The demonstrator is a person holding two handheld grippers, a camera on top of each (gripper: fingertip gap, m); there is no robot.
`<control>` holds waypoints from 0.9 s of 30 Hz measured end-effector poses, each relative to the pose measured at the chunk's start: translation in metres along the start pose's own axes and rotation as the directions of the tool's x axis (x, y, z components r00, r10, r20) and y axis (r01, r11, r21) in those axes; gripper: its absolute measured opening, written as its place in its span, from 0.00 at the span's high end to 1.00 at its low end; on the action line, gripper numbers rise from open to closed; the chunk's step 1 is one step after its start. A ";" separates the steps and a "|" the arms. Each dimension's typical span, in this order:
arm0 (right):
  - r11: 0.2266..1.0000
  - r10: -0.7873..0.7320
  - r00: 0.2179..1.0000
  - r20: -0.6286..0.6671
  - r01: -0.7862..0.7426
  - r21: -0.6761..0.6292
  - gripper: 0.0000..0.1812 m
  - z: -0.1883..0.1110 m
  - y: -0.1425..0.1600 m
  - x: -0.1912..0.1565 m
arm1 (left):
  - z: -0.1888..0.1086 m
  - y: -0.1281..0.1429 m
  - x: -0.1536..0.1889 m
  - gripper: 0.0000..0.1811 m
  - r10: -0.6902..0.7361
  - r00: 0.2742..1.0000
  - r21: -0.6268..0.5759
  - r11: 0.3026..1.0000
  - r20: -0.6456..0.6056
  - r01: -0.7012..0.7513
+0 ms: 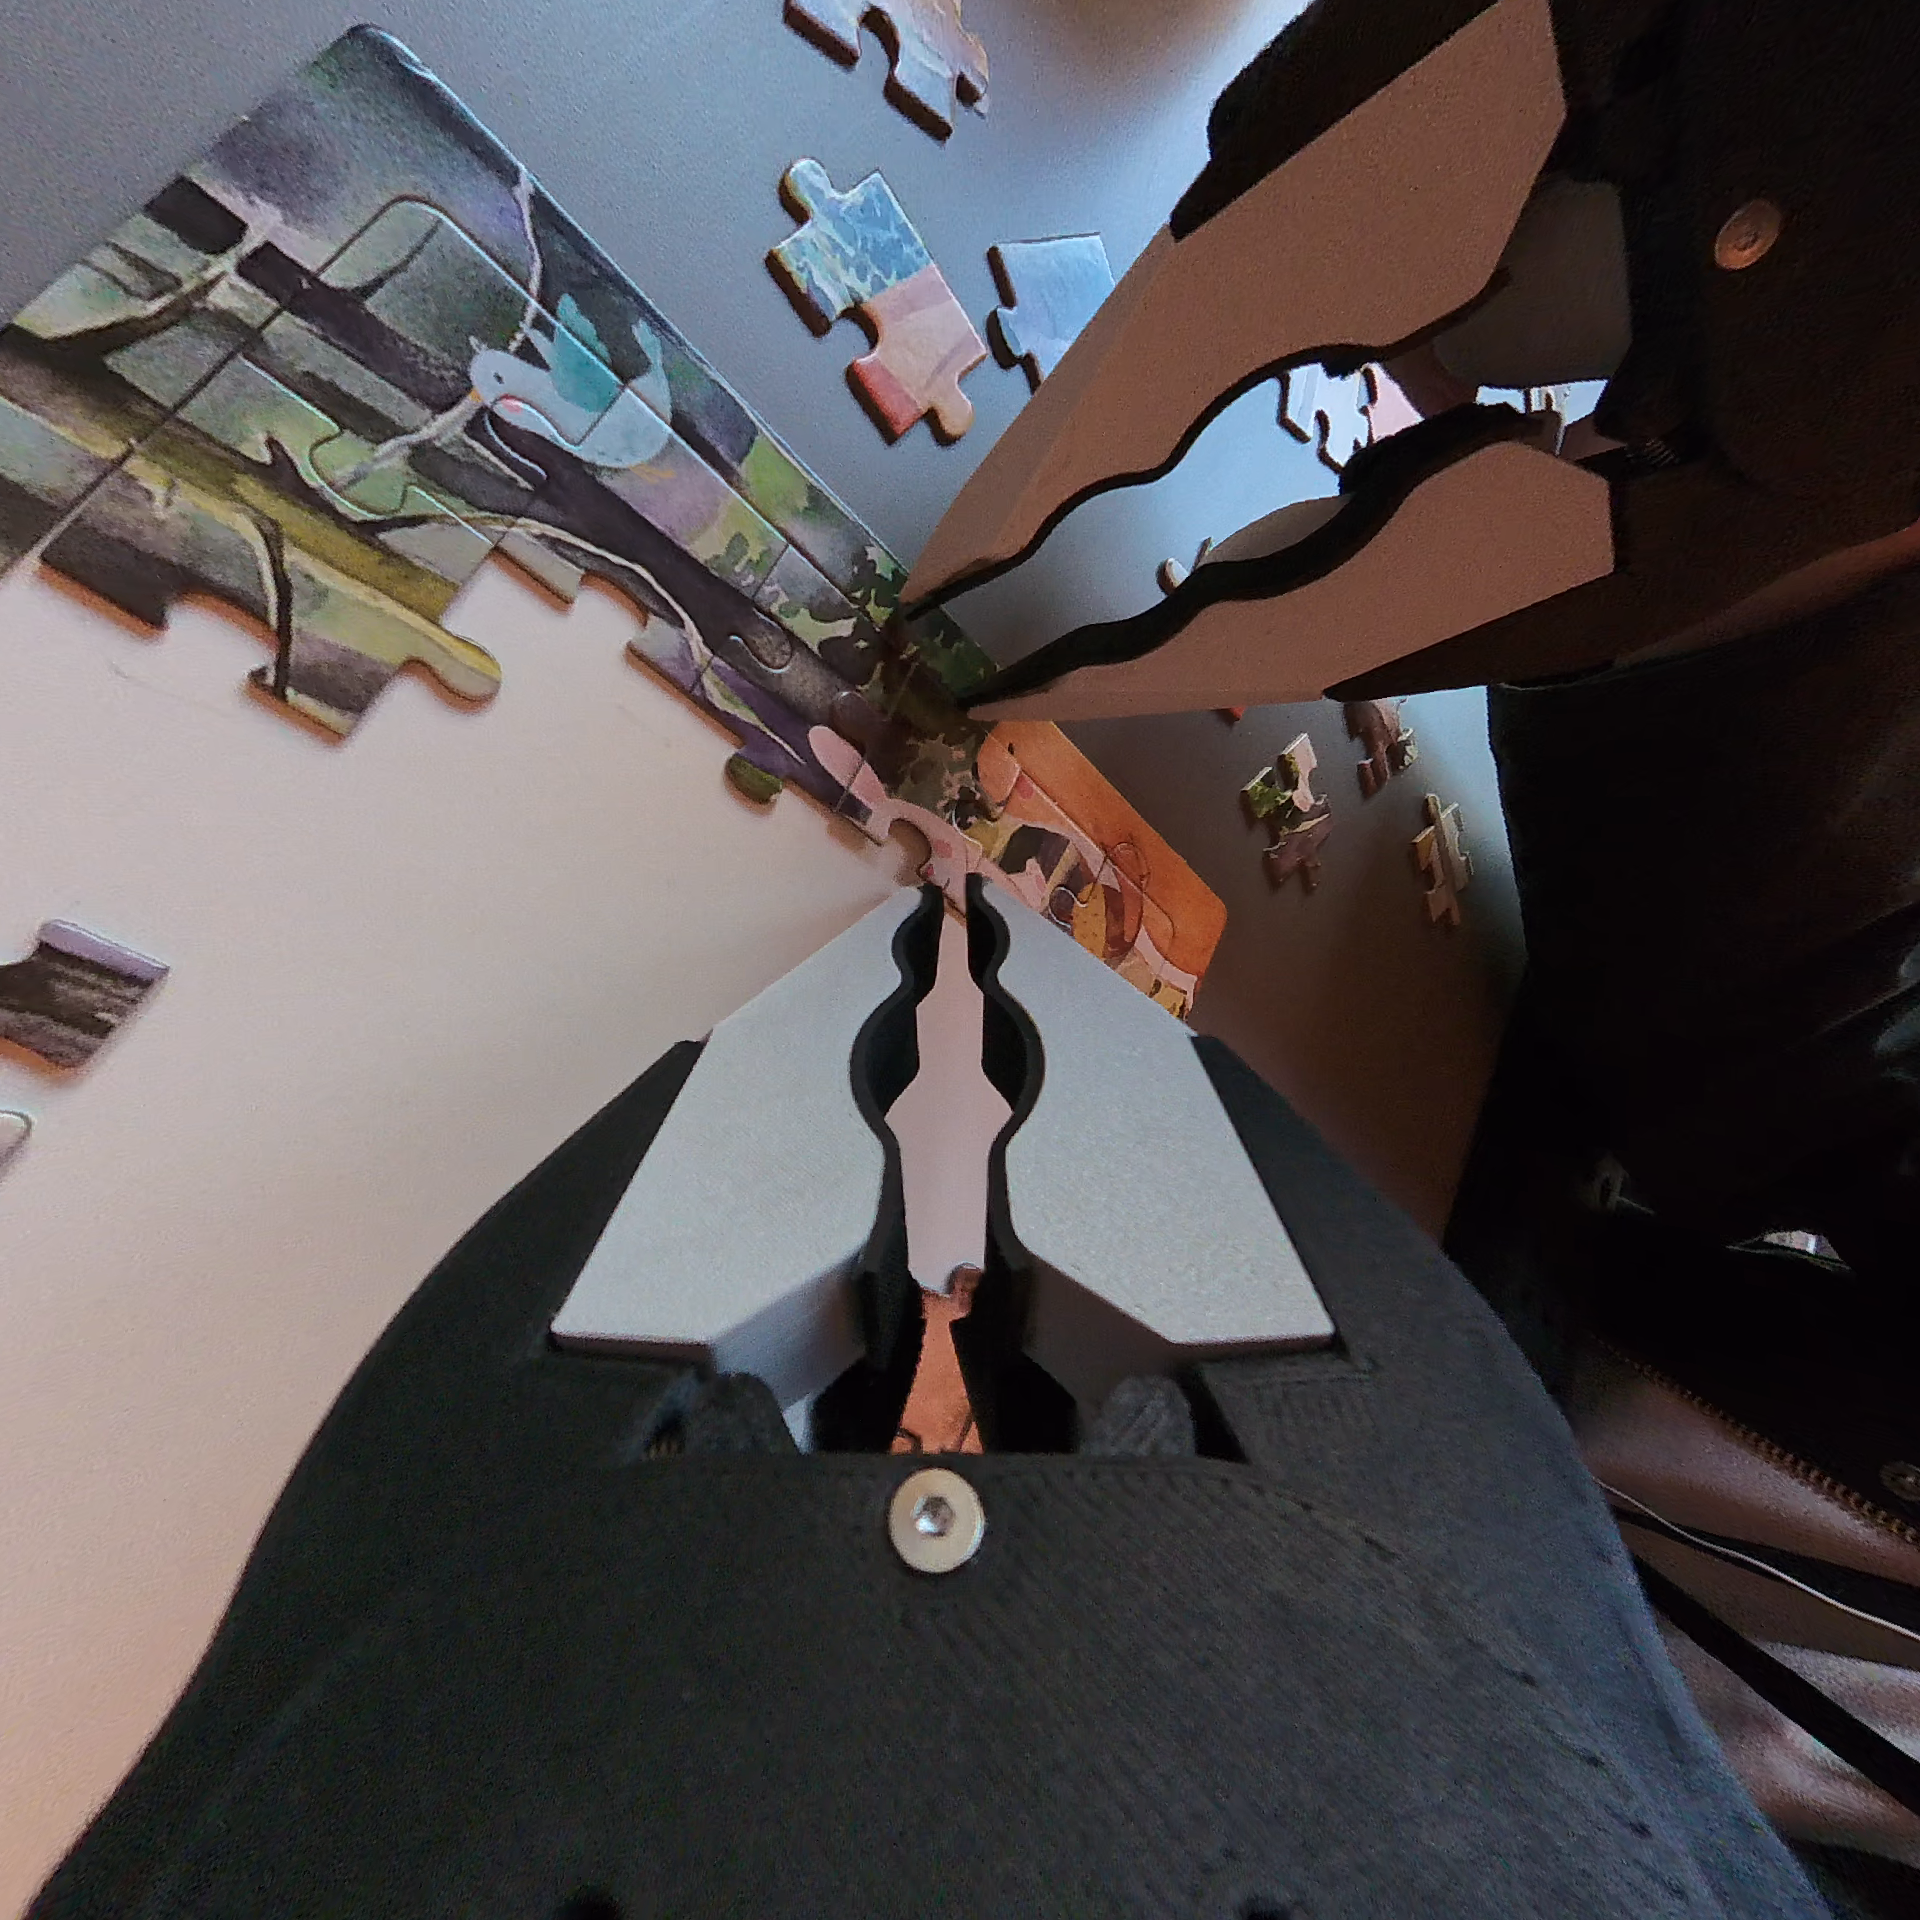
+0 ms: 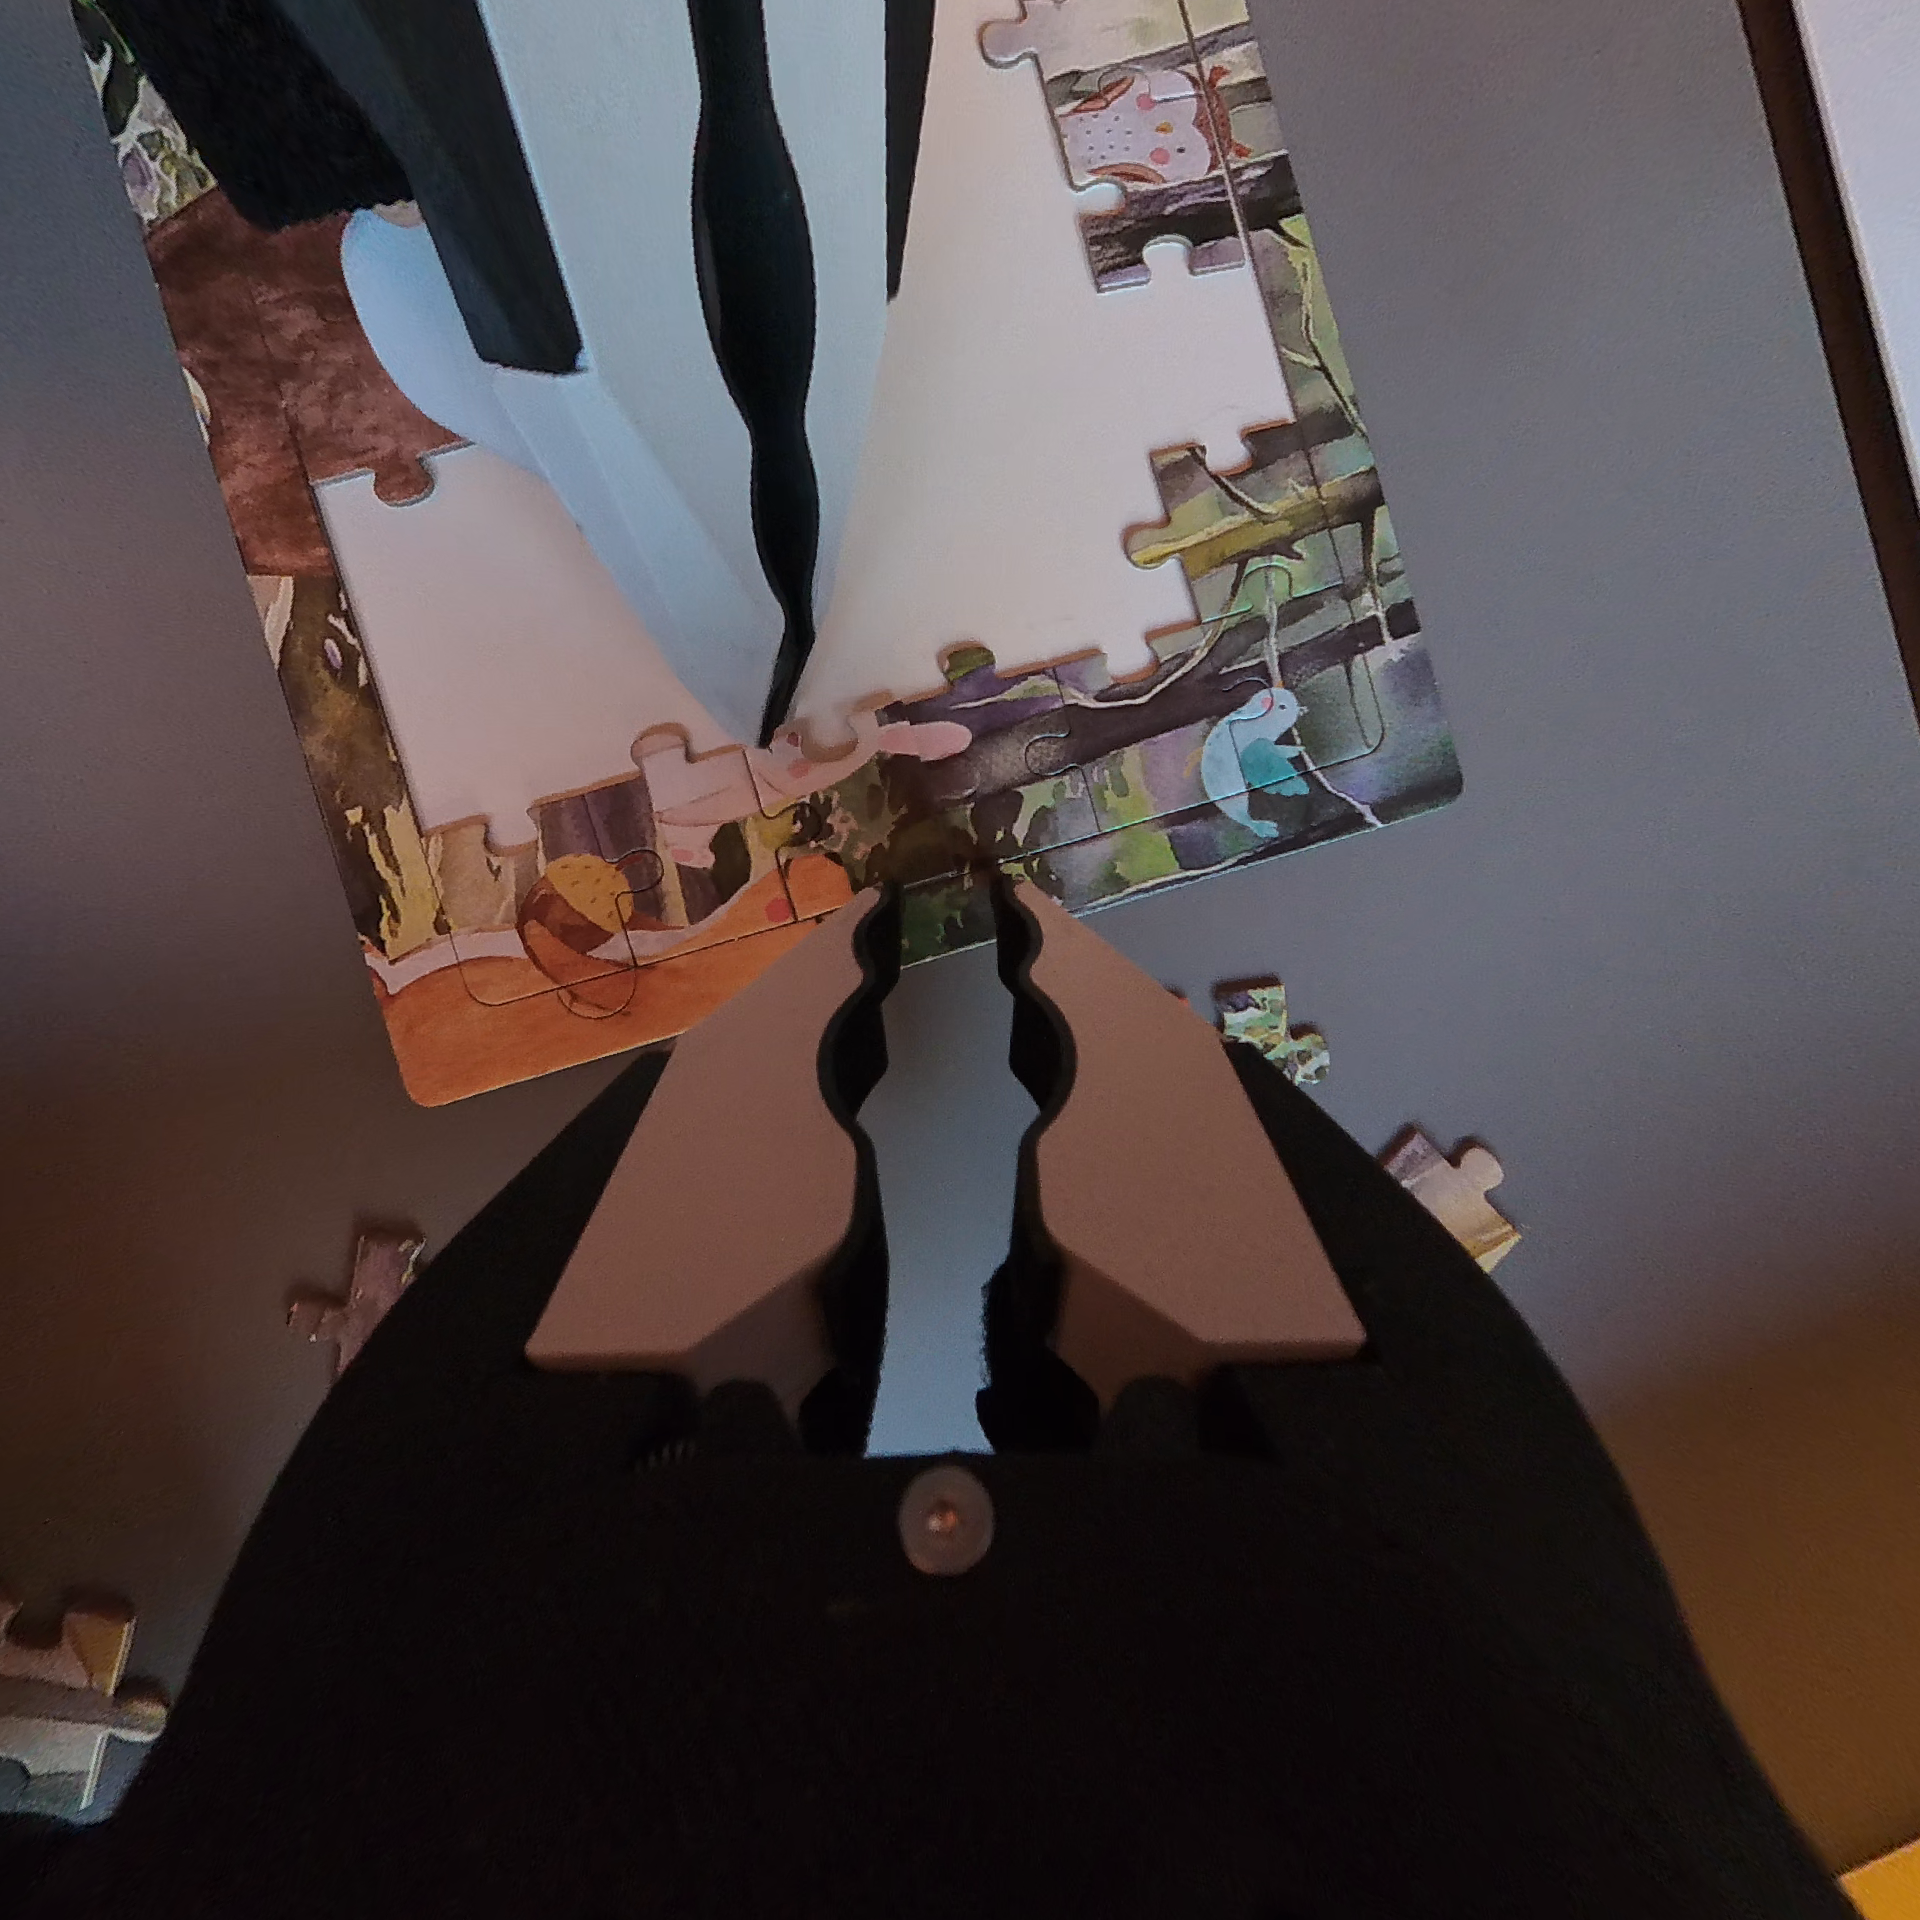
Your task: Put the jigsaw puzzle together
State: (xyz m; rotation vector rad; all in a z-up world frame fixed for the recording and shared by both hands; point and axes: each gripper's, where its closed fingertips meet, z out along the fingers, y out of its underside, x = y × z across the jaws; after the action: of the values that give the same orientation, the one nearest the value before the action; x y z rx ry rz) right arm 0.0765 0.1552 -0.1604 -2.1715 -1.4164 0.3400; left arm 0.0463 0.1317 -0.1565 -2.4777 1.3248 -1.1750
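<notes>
A partly built jigsaw (image 1: 582, 405) lies on a white board (image 1: 312, 935). Joined pieces run along its edges, one strip showing a blue bird (image 2: 1257, 748). My left gripper (image 1: 956, 894) is shut, with its tips touching a pink piece (image 1: 883, 800) at the strip's inner edge. It enters the right wrist view (image 2: 779, 727) from the top. My right gripper (image 2: 940, 894) is slightly open and empty, its tips resting on a green leafy piece (image 2: 914, 821) at the puzzle's outer edge. It enters the left wrist view (image 1: 935, 660) from the upper right.
Loose pieces lie on the grey table beside the board: a blue and pink one (image 1: 883, 301), others (image 1: 1288, 821) (image 2: 1273, 1029) (image 2: 1455, 1195) (image 2: 358, 1288). One dark piece (image 1: 73, 987) lies on the white board. A person's dark clothing (image 1: 1714, 935) fills the right side. The gap from one gripper's tips to the other's is roughly 4 centimetres. Between my right fingertips and the partly built jigsaw (image 1: 582, 405) there is roughly 6 centimetres. The right camera catches it too, in the right wrist view (image 2: 1245, 757). My right tips are roughly 6 centimetres from the blue bird (image 2: 1257, 748).
</notes>
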 end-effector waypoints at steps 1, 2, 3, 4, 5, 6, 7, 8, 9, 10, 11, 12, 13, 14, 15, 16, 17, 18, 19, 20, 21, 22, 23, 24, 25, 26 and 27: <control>1.000 -0.001 1.000 0.001 0.001 0.001 0.90 0.000 -0.001 0.000 | 0.001 0.001 0.000 0.99 -0.001 1.000 -0.006 1.000 -0.003 0.001; 1.000 -0.001 1.000 0.003 0.001 0.001 0.90 0.001 -0.001 -0.001 | 0.002 0.002 0.000 0.99 -0.001 1.000 -0.014 1.000 -0.002 0.001; 1.000 -0.001 1.000 0.005 0.001 0.001 0.90 0.001 -0.001 -0.001 | 0.002 0.003 0.000 0.99 0.000 1.000 -0.021 1.000 0.001 0.000; 1.000 -0.001 1.000 0.006 0.001 0.000 0.90 0.001 -0.001 -0.001 | 0.002 0.003 0.000 1.00 0.002 1.000 -0.020 1.000 0.005 -0.002; 1.000 -0.002 1.000 0.007 0.002 0.001 0.91 0.001 -0.002 -0.002 | 0.002 0.003 -0.001 1.00 0.000 1.000 -0.019 1.000 0.006 0.000; 1.000 -0.003 1.000 0.008 0.003 -0.002 0.90 0.001 -0.002 -0.002 | 0.002 0.003 -0.001 1.00 -0.003 1.000 -0.019 1.000 0.004 0.003; 1.000 -0.005 1.000 0.006 0.005 -0.003 0.90 0.001 -0.002 -0.002 | 0.002 0.003 -0.001 1.00 -0.006 1.000 -0.018 1.000 0.002 0.006; 1.000 -0.009 1.000 0.000 0.009 -0.002 0.90 0.000 -0.003 -0.001 | 0.001 0.003 -0.001 1.00 -0.009 1.000 -0.016 1.000 0.000 0.009; 1.000 -0.012 1.000 -0.005 0.012 0.007 0.90 -0.001 -0.005 -0.001 | 0.000 0.003 -0.001 1.00 -0.012 1.000 -0.015 1.000 -0.001 0.012; 1.000 -0.013 1.000 -0.004 0.013 0.021 0.90 -0.002 -0.009 -0.001 | -0.001 0.002 -0.001 1.00 -0.013 1.000 -0.011 1.000 -0.006 0.013; 0.999 -0.013 1.000 -0.005 0.013 0.034 0.90 -0.002 -0.013 -0.001 | -0.002 0.000 0.001 1.00 -0.012 1.000 0.002 1.000 -0.015 0.012; 0.999 -0.012 1.000 -0.008 0.012 0.044 0.90 -0.003 -0.016 -0.001 | -0.004 -0.003 0.002 1.00 -0.014 0.999 0.023 1.000 -0.028 0.015; 0.999 -0.012 1.000 -0.007 0.012 0.049 0.91 -0.002 -0.019 -0.002 | -0.006 -0.006 0.003 1.00 -0.021 0.999 0.041 0.999 -0.038 0.022; 0.998 -0.017 1.000 0.003 0.017 0.053 0.91 0.000 -0.022 -0.004 | -0.007 -0.008 0.003 1.00 -0.026 0.999 0.052 0.998 -0.040 0.028; 0.998 -0.027 1.000 0.009 0.026 0.052 0.93 0.002 -0.024 -0.007 | -0.006 -0.008 0.002 1.00 -0.027 0.999 0.057 0.998 -0.037 0.029; 0.998 -0.033 0.999 0.002 0.033 0.044 0.94 0.004 -0.025 -0.007 | -0.005 -0.008 0.001 1.00 -0.025 0.999 0.057 0.998 -0.031 0.027; 0.999 -0.035 0.999 -0.002 0.035 0.027 0.95 0.007 -0.024 -0.006 | -0.004 -0.008 0.000 1.00 -0.021 1.000 0.056 0.998 -0.023 0.022; 0.999 -0.033 0.999 0.008 0.033 0.008 0.96 0.009 -0.021 -0.008 | -0.002 -0.008 -0.002 1.00 -0.017 1.000 0.054 0.998 -0.014 0.017; 1.000 -0.030 0.999 0.021 0.030 -0.005 0.97 0.011 -0.019 -0.010 | -0.001 -0.007 -0.003 1.00 -0.012 1.000 0.049 0.999 -0.005 0.012; 1.000 -0.025 0.999 0.029 0.025 0.001 0.99 0.011 -0.020 -0.011 | 0.001 -0.006 -0.004 1.00 -0.007 1.000 0.046 0.999 0.003 0.007; 1.000 -0.017 0.999 0.030 0.017 -0.004 0.99 0.010 -0.018 -0.010 | 0.003 -0.006 -0.004 1.00 -0.002 1.000 0.046 0.999 0.007 0.002; 1.000 -0.010 0.999 0.031 0.010 -0.018 0.99 0.010 -0.015 -0.010 | 0.004 -0.007 -0.004 1.00 0.001 1.000 0.048 0.999 0.006 -0.001; 1.000 -0.003 0.999 0.034 0.004 -0.021 0.99 0.009 -0.014 -0.010 | 0.006 -0.007 -0.003 1.00 0.002 1.000 0.050 0.999 0.005 -0.003; 1.000 0.000 0.999 0.036 0.001 -0.022 0.99 0.008 -0.013 -0.009 | 0.007 -0.008 -0.002 1.00 0.004 1.000 0.053 0.999 0.002 -0.004; 1.000 0.003 0.999 0.038 -0.002 -0.020 0.99 0.008 -0.013 -0.010 | 0.007 -0.008 -0.002 1.00 0.005 1.000 0.053 0.999 0.002 -0.005; 1.000 0.004 0.999 0.040 -0.004 -0.020 0.99 0.008 -0.013 -0.010 | 0.007 -0.008 -0.003 1.00 0.006 1.000 0.053 0.999 0.006 -0.007; 1.000 0.004 0.999 0.040 -0.003 -0.022 0.99 0.008 -0.012 -0.010 | 0.007 -0.007 -0.003 1.00 0.007 1.000 0.051 0.999 0.011 -0.008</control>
State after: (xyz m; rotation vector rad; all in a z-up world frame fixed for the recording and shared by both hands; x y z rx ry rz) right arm 0.0593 0.1527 -0.1609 -2.1964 -1.4439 0.3731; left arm 0.0550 0.1369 -0.1607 -2.4384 1.2838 -1.1769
